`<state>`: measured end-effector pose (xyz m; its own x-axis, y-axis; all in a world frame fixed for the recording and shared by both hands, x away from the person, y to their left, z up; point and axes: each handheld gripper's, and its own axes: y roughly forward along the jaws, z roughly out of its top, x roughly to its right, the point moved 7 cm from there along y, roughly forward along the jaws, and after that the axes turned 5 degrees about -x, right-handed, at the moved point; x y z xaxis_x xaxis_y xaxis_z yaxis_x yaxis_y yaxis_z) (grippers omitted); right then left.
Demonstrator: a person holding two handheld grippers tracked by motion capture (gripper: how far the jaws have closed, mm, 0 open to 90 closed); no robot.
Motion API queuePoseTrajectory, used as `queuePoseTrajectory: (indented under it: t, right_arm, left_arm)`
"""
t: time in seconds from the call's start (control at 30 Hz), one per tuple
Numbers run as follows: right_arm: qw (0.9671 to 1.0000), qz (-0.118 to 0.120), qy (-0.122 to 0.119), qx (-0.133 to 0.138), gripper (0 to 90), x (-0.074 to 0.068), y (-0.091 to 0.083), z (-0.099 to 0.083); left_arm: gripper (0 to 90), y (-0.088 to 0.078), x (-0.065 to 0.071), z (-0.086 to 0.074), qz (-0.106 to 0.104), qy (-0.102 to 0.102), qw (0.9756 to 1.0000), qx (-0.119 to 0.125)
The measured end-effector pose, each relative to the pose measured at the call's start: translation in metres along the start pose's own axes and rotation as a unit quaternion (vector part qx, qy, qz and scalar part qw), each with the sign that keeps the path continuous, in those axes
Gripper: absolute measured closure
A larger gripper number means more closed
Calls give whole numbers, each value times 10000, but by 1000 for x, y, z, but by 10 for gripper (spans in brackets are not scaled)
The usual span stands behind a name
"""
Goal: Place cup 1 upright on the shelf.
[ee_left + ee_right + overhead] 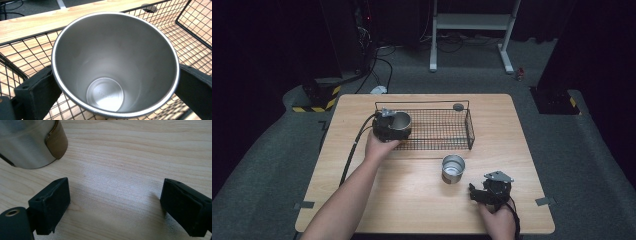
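The left gripper lowers one clamped steel cup into the wire basket while a second cup waits beside the released right gripper.

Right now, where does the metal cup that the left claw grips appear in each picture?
High view: the held cup is left of centre, at the left end of the wire basket.
Left gripper view: centre, between the jaws, over basket mesh.
Right gripper view: top left is the other cup, standing outside the basket.
Shared landmark: the wooden table.
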<state>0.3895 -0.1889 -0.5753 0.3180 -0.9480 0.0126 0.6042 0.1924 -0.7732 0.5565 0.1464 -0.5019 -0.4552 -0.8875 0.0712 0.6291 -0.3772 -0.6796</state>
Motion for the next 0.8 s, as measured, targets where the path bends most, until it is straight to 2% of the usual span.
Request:
queuePoseTrajectory:
  t: [0.3, 0.4, 0.8]
  right_arm:
    - [10000, -4, 1, 5, 90, 0, 0, 0]
    - [10000, -1, -1, 1, 90, 0, 0, 0]
    - [10000, -1, -1, 1, 90, 0, 0, 0]
  left_arm:
    - [1, -16, -2, -6, -6, 50, 9999, 133]
    - [1, -27, -2, -7, -30, 55, 9997, 243]
    - [1, -46, -3, -23, -11, 145, 9996, 230]
